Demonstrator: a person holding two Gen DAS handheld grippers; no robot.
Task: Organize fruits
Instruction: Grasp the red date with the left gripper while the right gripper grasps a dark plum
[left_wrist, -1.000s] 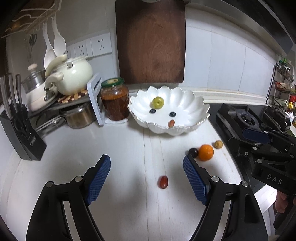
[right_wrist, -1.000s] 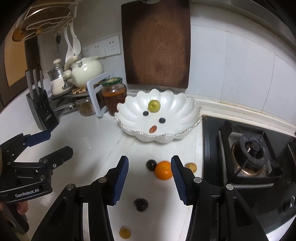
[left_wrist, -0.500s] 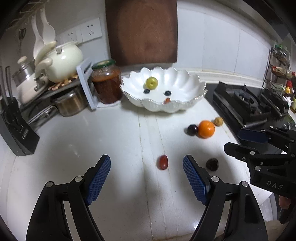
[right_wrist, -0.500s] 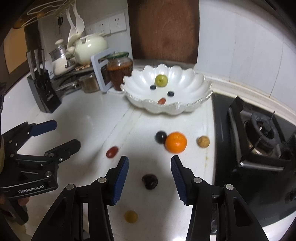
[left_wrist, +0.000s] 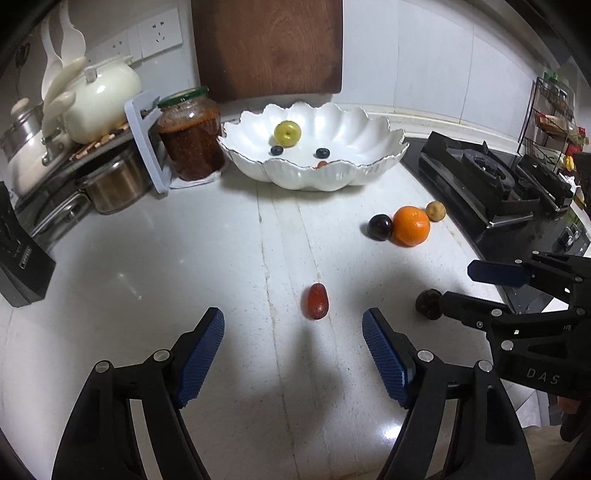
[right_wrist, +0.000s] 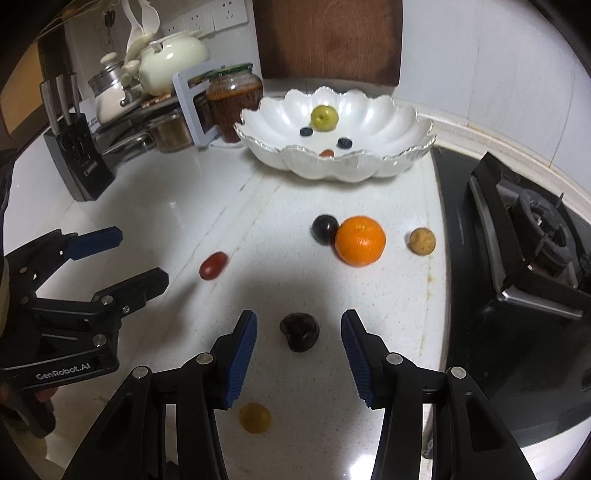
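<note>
Evidently both hands were lining up a pick apiece, with nothing grasped yet. Nearest, the left gripper (left_wrist: 293, 345) had its jaws closing but apart, and the red oblong fruit (left_wrist: 317, 301) lay on the white counter (left_wrist: 184, 258) just beyond its tips, touched by neither pad. To the right, the right gripper (right_wrist: 298, 341) stood released, jaws part-spread, with the dark wrinkled fruit (right_wrist: 299, 331) on the counter between its tips and clear of both; a small yellow fruit (right_wrist: 254, 417) lay nearer, under its fingers. Farther off sat a dark plum (right_wrist: 325, 229) against the orange (right_wrist: 360, 240), a tan fruit (right_wrist: 422, 240) to their right. Farthest, the scalloped white bowl (right_wrist: 369, 110) already held a green fruit and three small ones. Each gripper probably needed to reach forward, clench gently, then carry to that bowl.
</note>
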